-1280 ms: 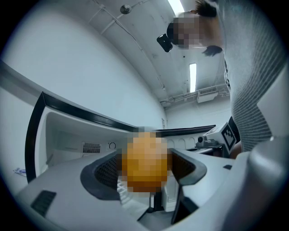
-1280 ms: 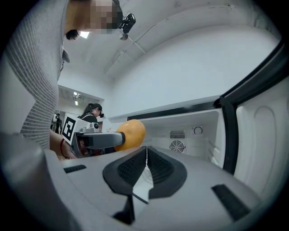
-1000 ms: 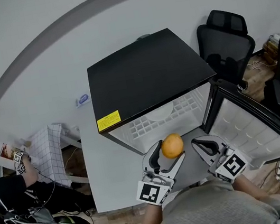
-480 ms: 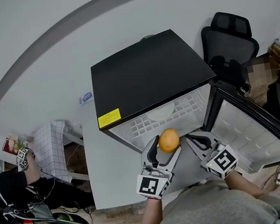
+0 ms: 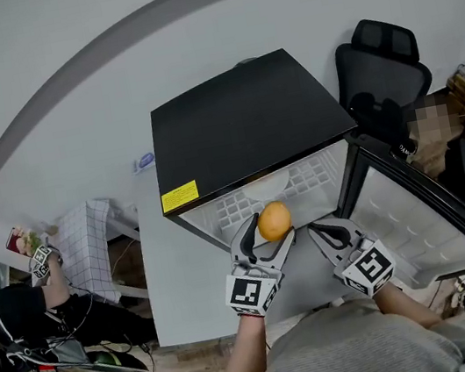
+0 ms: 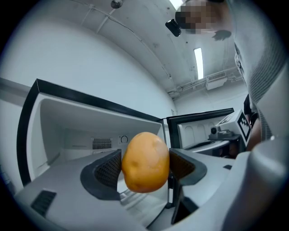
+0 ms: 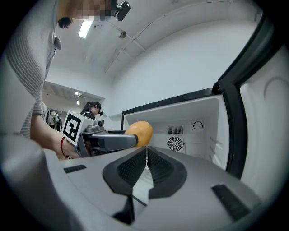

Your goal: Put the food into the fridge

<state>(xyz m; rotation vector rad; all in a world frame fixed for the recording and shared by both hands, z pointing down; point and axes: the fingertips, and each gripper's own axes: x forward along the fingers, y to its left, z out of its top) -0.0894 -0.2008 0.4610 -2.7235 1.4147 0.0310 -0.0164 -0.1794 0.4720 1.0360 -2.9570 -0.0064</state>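
You are moving the orange-yellow food point(image 5: 274, 220), pinched in your left gripper point(image 5: 266, 235), forward to the open fridge point(image 5: 240, 126) mouth, placement nearing, your empty right gripper point(image 7: 146, 167) riding alongside, pressed together.

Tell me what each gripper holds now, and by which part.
Left gripper clamps the orange fruit across its middle; right gripper is shut, empty.
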